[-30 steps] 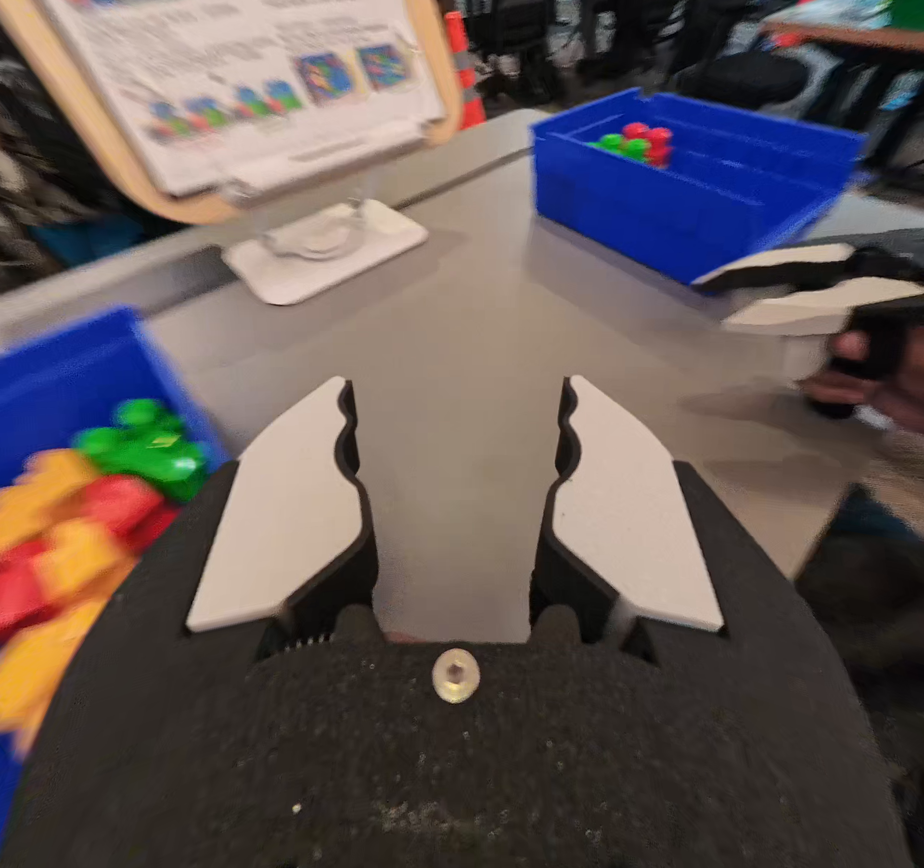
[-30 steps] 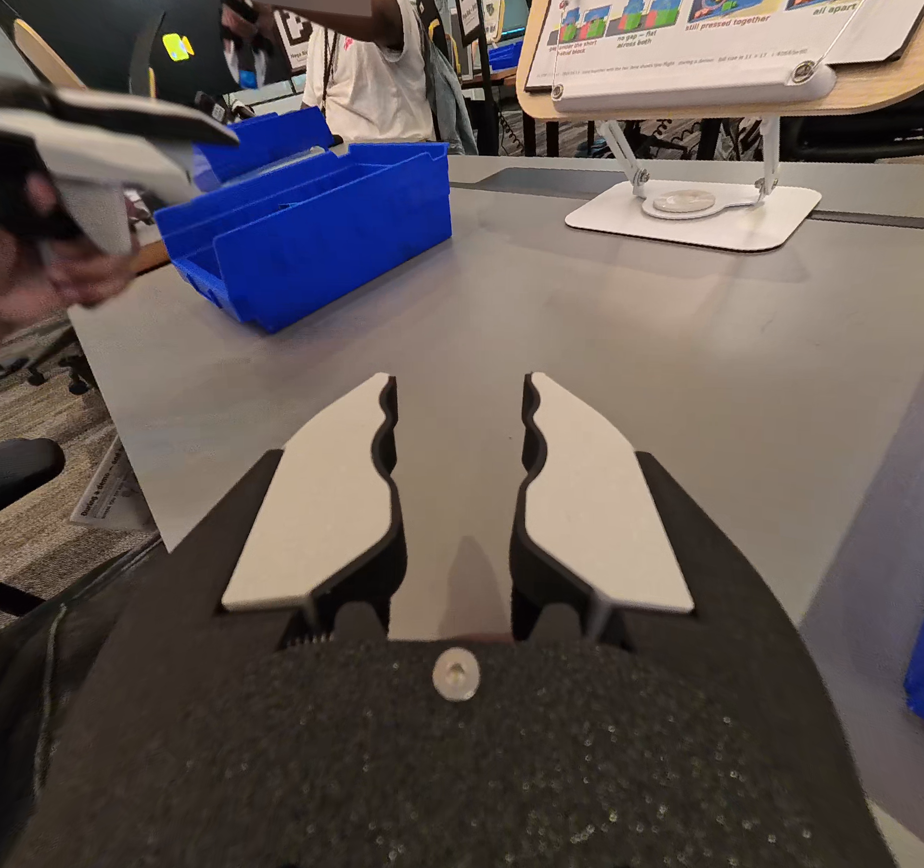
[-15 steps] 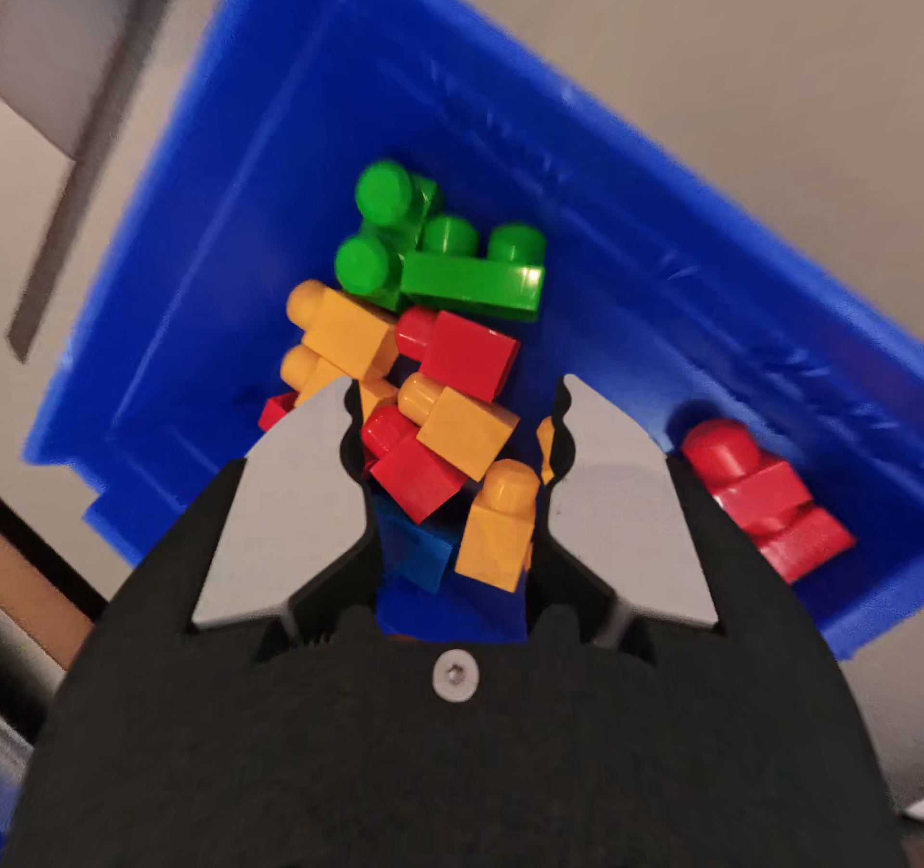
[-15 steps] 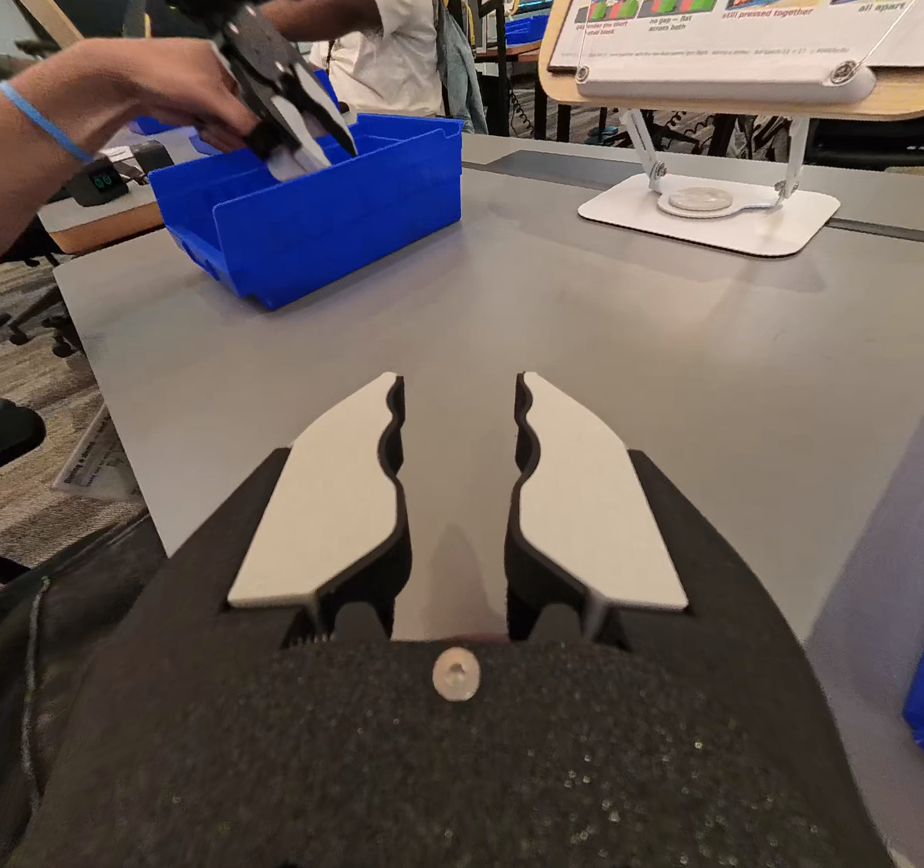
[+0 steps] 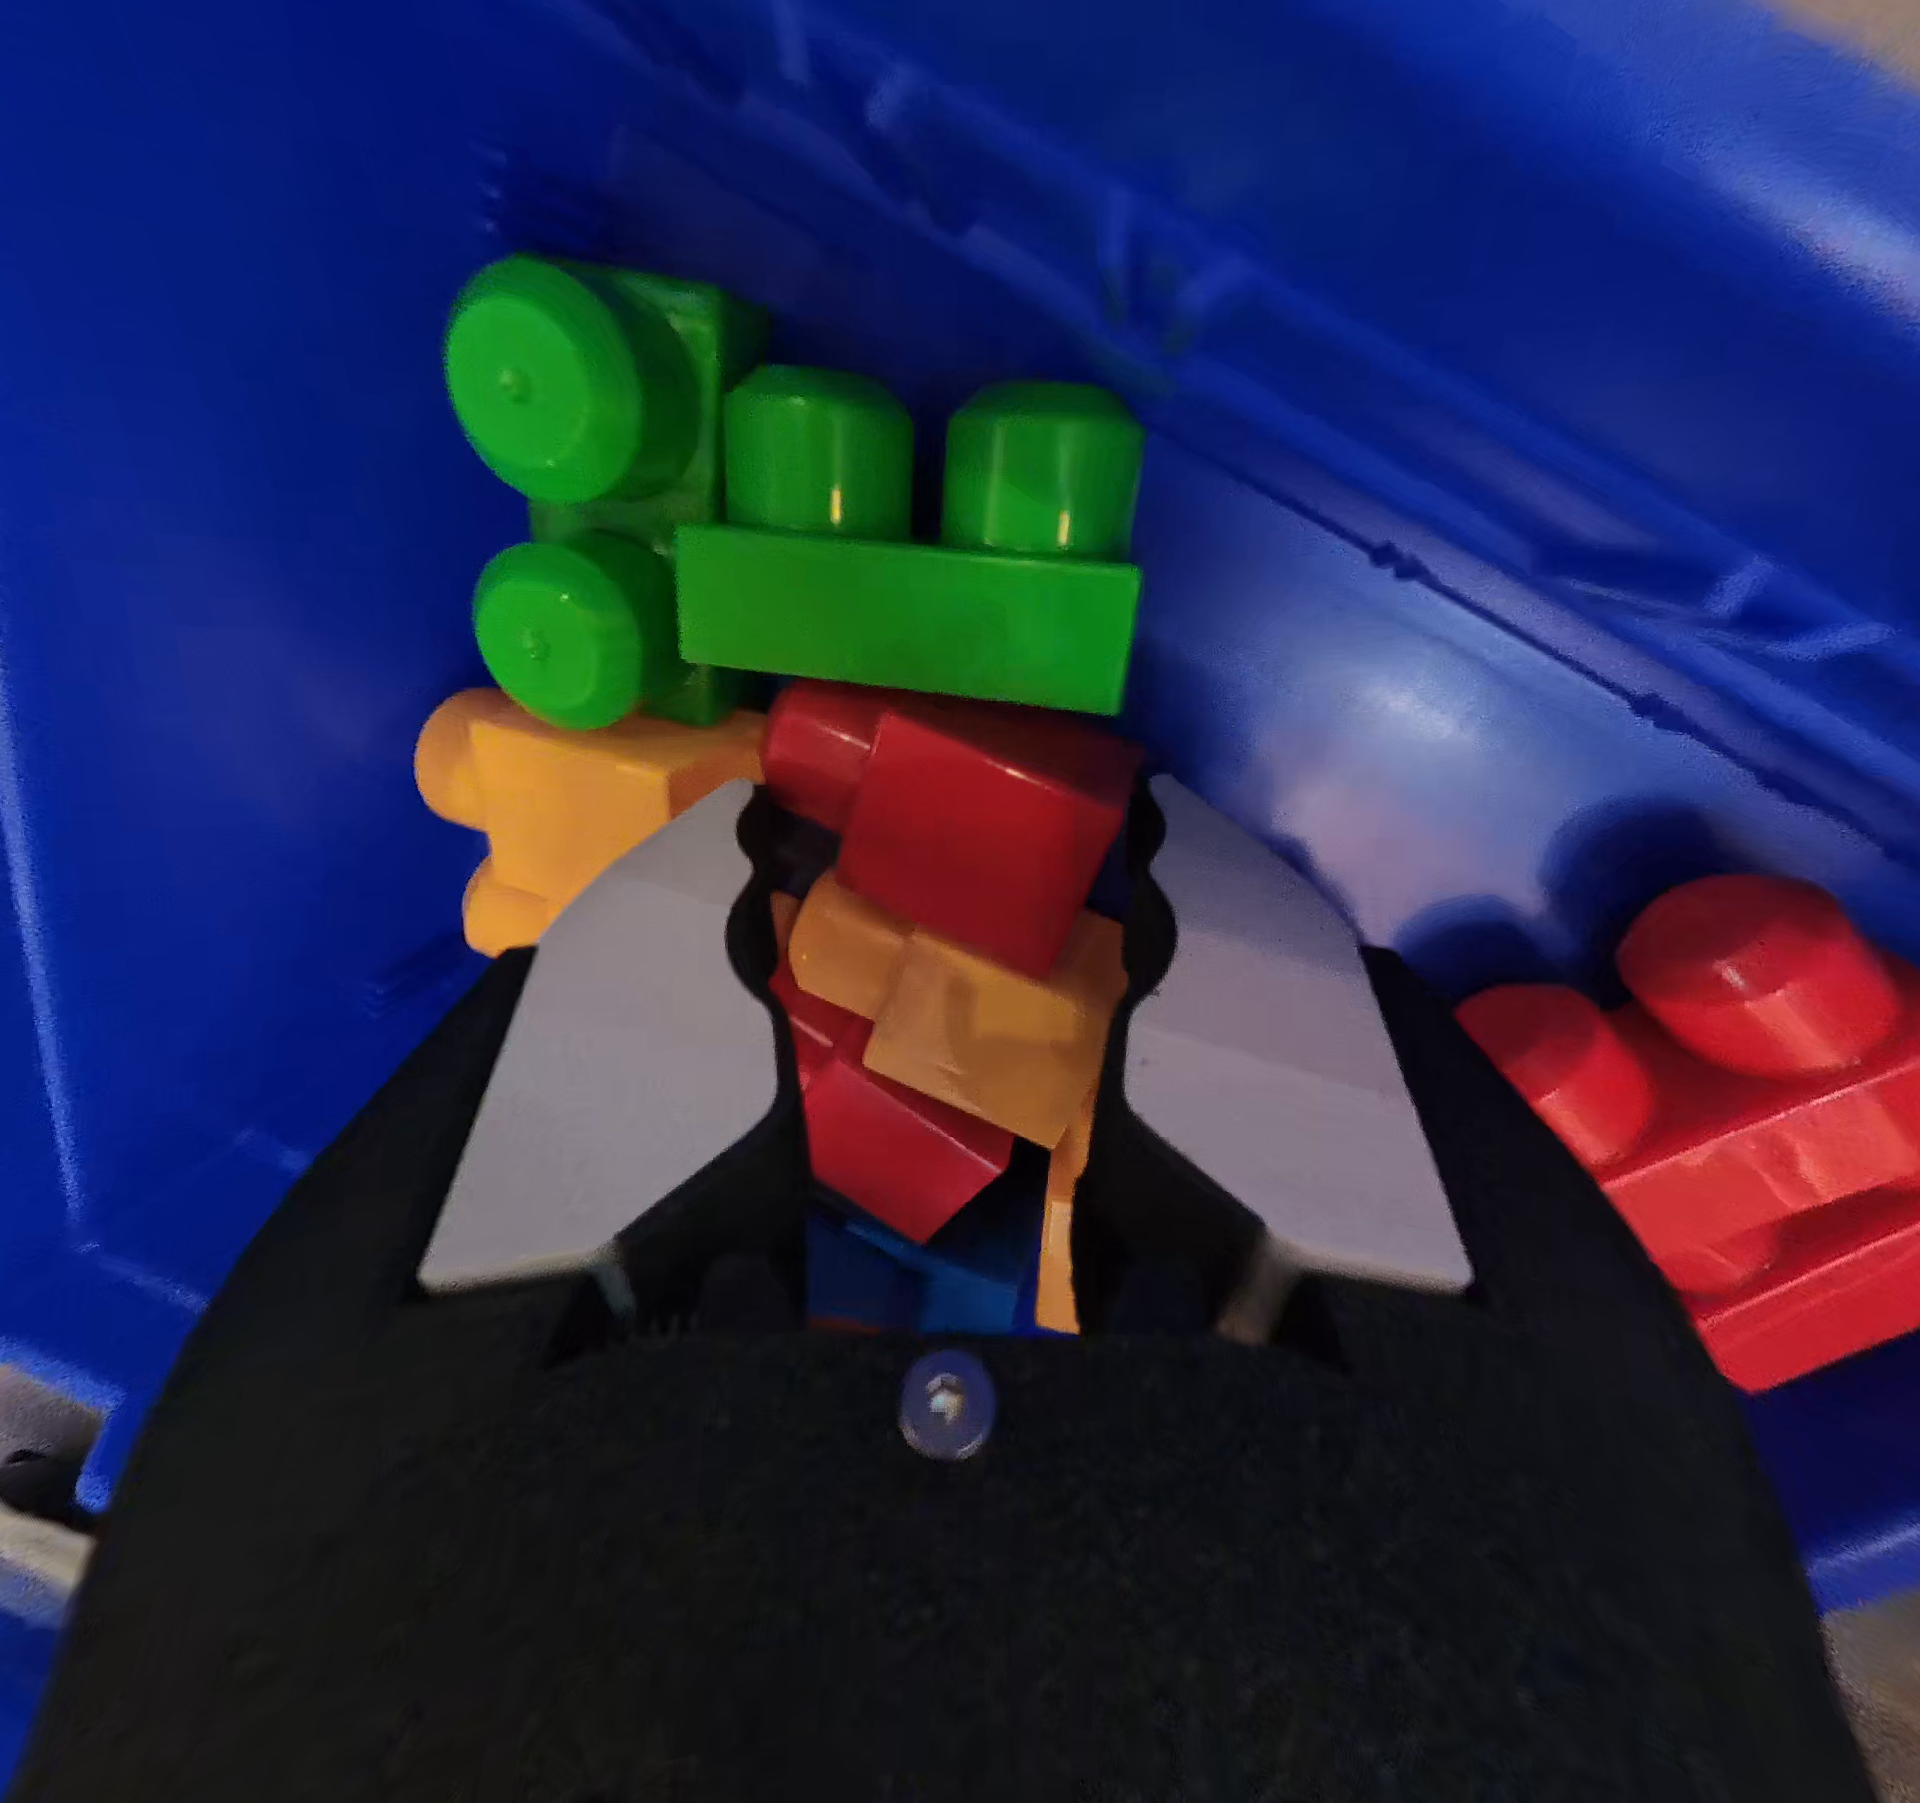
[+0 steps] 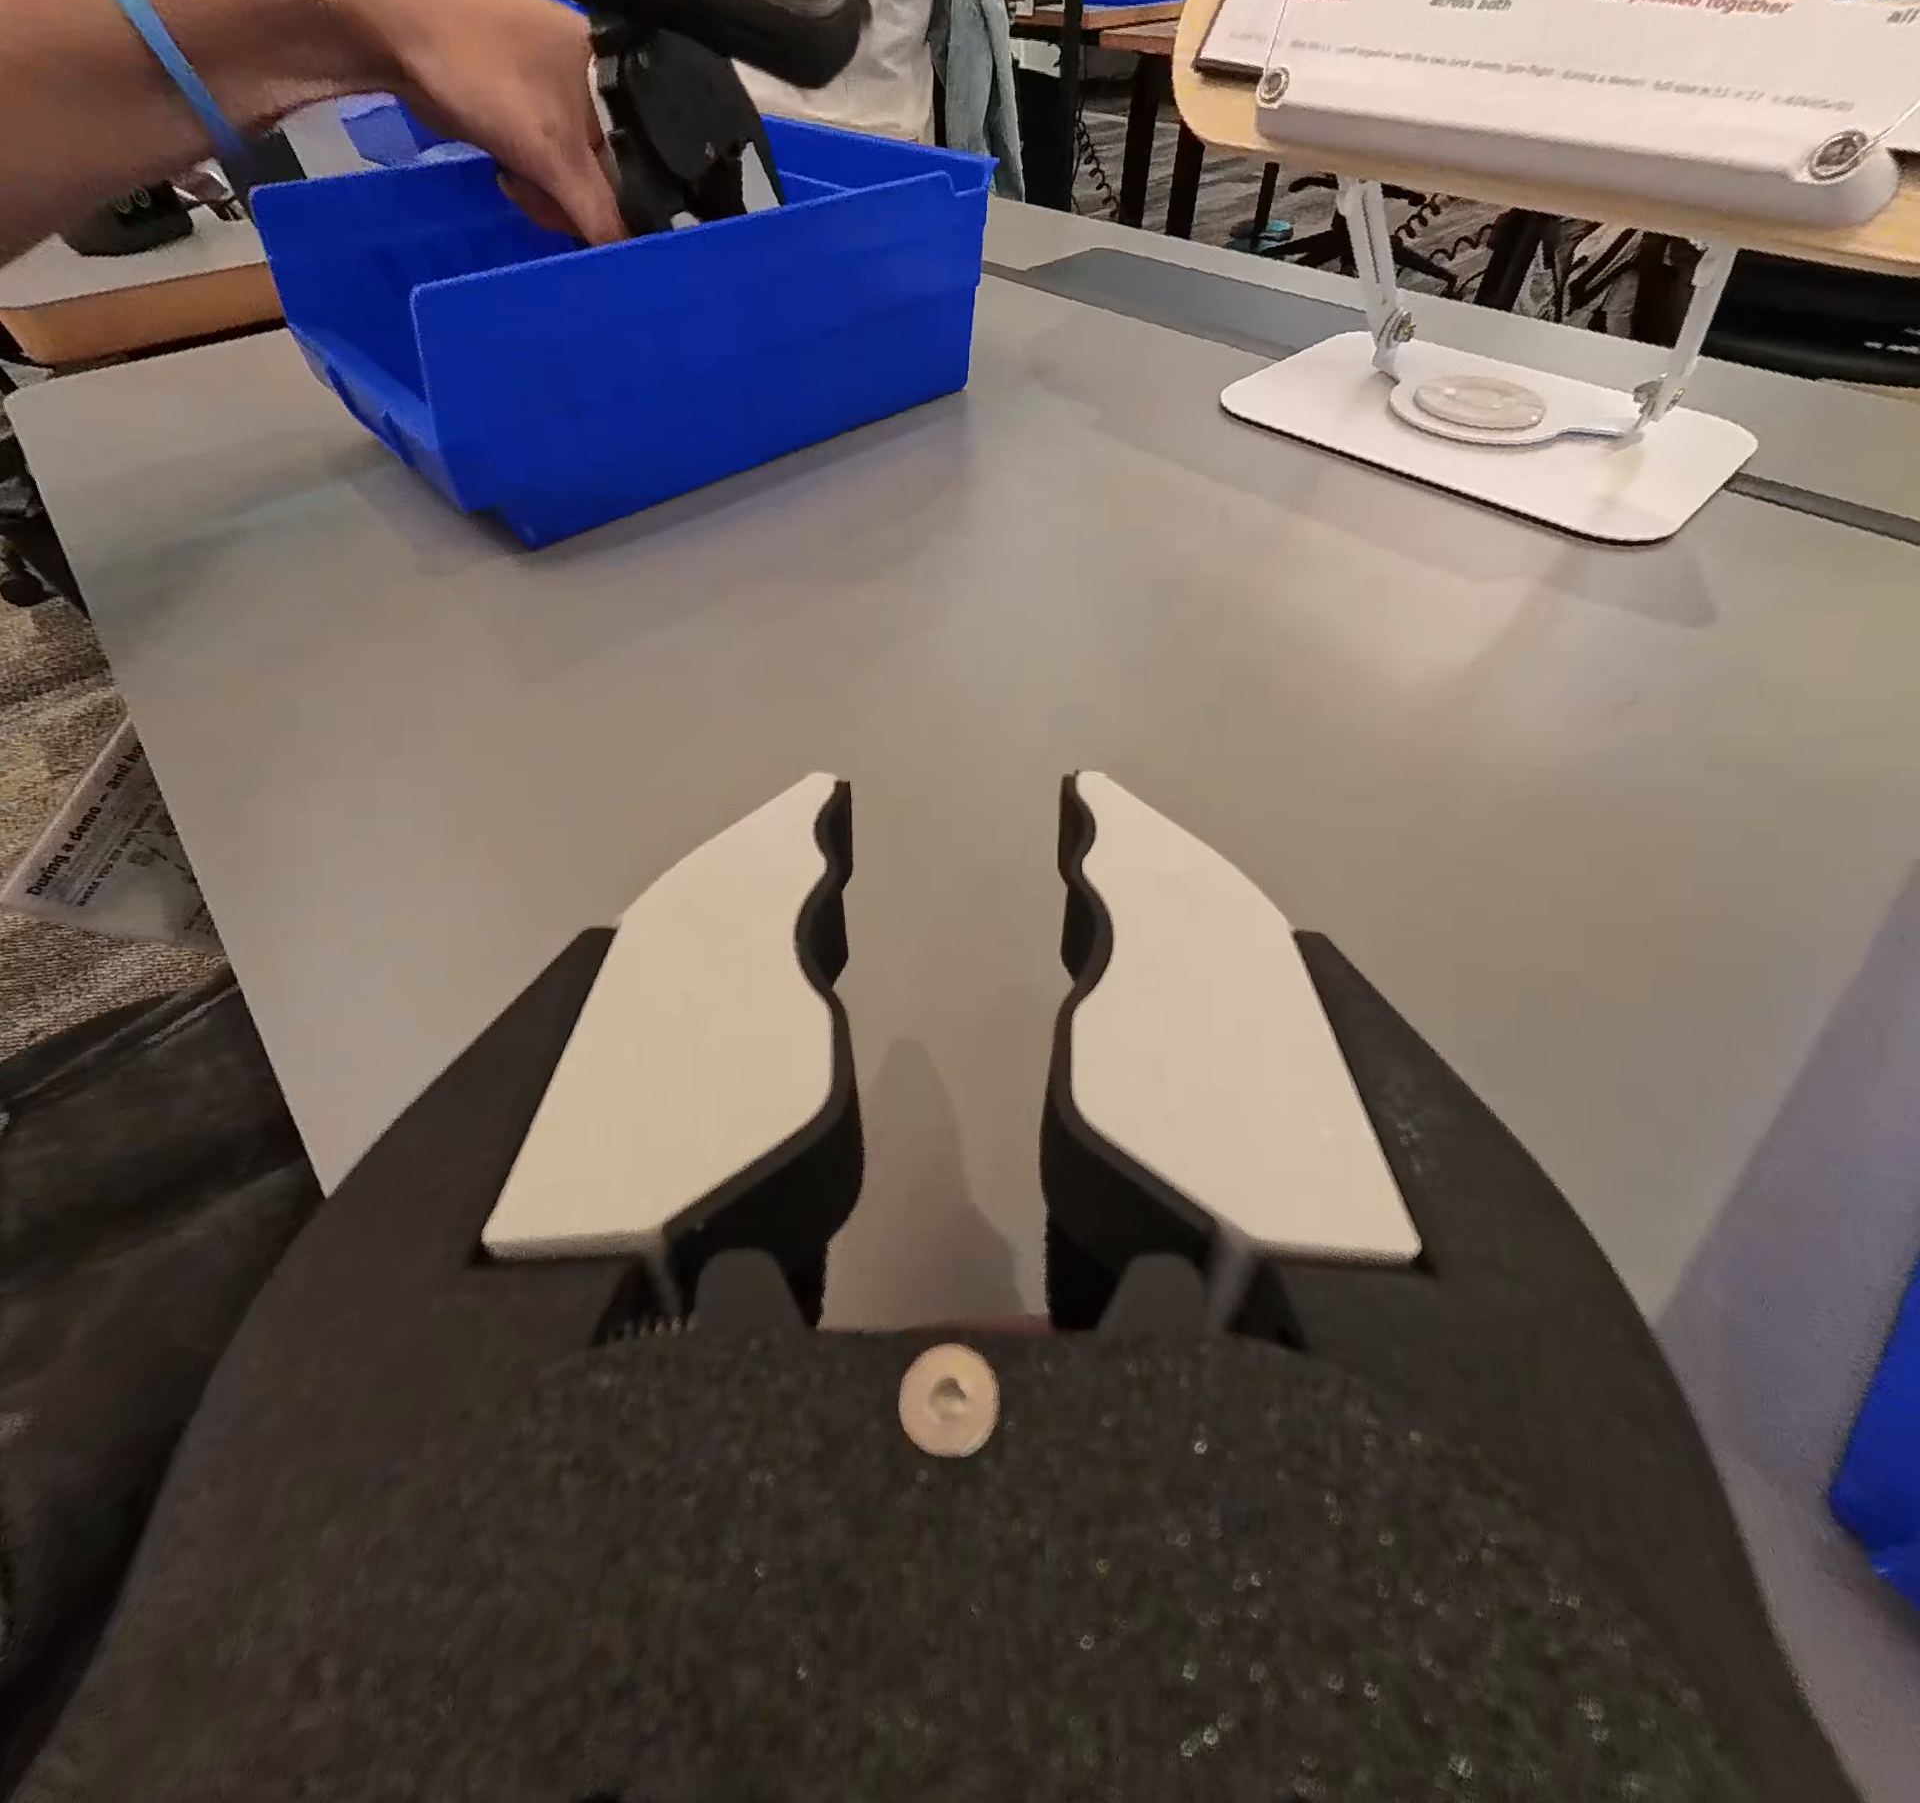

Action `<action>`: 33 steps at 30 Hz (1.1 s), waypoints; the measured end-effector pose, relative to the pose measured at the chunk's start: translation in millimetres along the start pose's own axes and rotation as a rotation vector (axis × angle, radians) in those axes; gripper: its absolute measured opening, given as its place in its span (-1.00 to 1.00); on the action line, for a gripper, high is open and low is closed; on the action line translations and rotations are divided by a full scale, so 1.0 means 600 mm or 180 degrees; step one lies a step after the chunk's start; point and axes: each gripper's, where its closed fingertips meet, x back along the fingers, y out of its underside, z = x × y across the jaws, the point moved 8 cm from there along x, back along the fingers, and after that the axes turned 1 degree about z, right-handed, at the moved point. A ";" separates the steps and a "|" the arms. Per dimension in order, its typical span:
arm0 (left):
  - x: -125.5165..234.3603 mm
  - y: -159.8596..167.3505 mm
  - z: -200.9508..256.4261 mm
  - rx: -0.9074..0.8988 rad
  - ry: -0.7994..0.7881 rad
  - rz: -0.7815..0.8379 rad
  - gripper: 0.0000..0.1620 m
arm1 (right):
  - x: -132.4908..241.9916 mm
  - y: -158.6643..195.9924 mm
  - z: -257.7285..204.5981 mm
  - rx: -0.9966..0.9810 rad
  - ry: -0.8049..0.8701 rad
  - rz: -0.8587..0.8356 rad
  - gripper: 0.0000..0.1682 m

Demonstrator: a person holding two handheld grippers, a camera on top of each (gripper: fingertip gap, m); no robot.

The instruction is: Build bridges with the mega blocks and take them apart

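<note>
Grey table (image 6: 1143, 673) under my right gripper (image 6: 956, 797), spread and empty. My left gripper (image 5: 945, 797) is down in the blue bin (image 5: 1351, 195), fingers spread around a red block (image 5: 977, 839), seemingly not yet clamping the blurry pile.

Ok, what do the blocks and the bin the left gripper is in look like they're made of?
Blocks: glossy moulded plastic by the look. The green block shows sharp highlights on its studs, and the red block has smooth, crisp faces. Probably hard and a bit slick for the fingers.
Bin: blue plastic too, duller sheen, with moulded ribs and a soft glare patch. Thin-walled, it seems.
</note>
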 end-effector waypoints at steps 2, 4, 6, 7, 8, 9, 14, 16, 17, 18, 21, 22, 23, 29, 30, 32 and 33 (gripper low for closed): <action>0.007 0.002 0.008 -0.0134 -0.0087 -0.0008 -0.21 | 0.000 0.001 0.000 0.0013 -0.0002 -0.0014 -0.55; 0.032 0.005 0.012 -0.0149 -0.0207 0.0101 -0.21 | 0.002 -0.002 -0.001 -0.0010 -0.0012 0.0007 -0.55; 0.085 0.001 0.019 -0.0143 -0.0336 0.0375 -0.21 | 0.005 -0.005 -0.001 -0.0038 -0.0013 0.0058 -0.56; 0.120 -0.005 0.025 -0.0151 -0.0381 0.0582 -0.21 | 0.006 -0.006 -0.001 -0.0046 -0.0013 0.0064 -0.56; 0.158 -0.016 0.034 -0.0181 -0.0400 0.0807 -0.21 | 0.006 -0.006 0.000 -0.0047 -0.0007 0.0072 -0.56; 0.196 -0.030 0.046 -0.0246 -0.0394 0.1025 -0.21 | 0.007 -0.006 0.000 -0.0049 -0.0003 0.0078 -0.56; 0.278 -0.150 0.141 -0.0971 -0.0129 0.1596 -0.20 | 0.009 -0.014 0.001 -0.0128 -0.0044 0.0141 -0.56; 0.241 -0.200 0.168 -0.1239 -0.0095 0.1334 -0.20 | 0.012 -0.015 0.003 -0.0110 -0.0016 0.0152 -0.56; 0.212 -0.222 0.176 -0.1342 -0.0083 0.1143 -0.20 | 0.013 -0.015 0.004 -0.0097 -0.0001 0.0153 -0.56; 0.179 -0.239 0.184 -0.1433 -0.0042 0.0964 -0.20 | 0.014 -0.015 0.006 -0.0089 0.0019 0.0151 -0.56; 0.084 -0.276 0.208 -0.1614 0.0164 0.0609 -0.20 | 0.015 -0.012 0.014 -0.0126 0.0042 0.0149 -0.56; 0.060 -0.282 0.216 -0.1661 0.0209 0.0514 -0.21 | 0.016 -0.010 0.017 -0.0152 0.0042 0.0147 -0.56; 0.041 -0.287 0.223 -0.1719 0.0202 0.0452 -0.20 | 0.016 -0.009 0.019 -0.0181 0.0040 0.0143 -0.56; 0.001 -0.301 0.247 -0.1814 0.0193 0.0299 -0.20 | 0.021 0.002 0.028 -0.0267 0.0028 0.0108 -0.56; 0.002 -0.302 0.247 -0.1772 0.0232 0.0274 -0.20 | 0.022 0.002 0.030 -0.0278 0.0024 0.0098 -0.56; 0.010 -0.301 0.248 -0.1784 0.0224 0.0312 -0.01 | 0.023 0.000 0.031 -0.0320 0.0009 0.0118 -0.56; 0.021 -0.296 0.247 -0.1765 0.0226 0.0322 0.03 | 0.024 0.000 0.032 -0.0350 -0.0007 0.0124 -0.56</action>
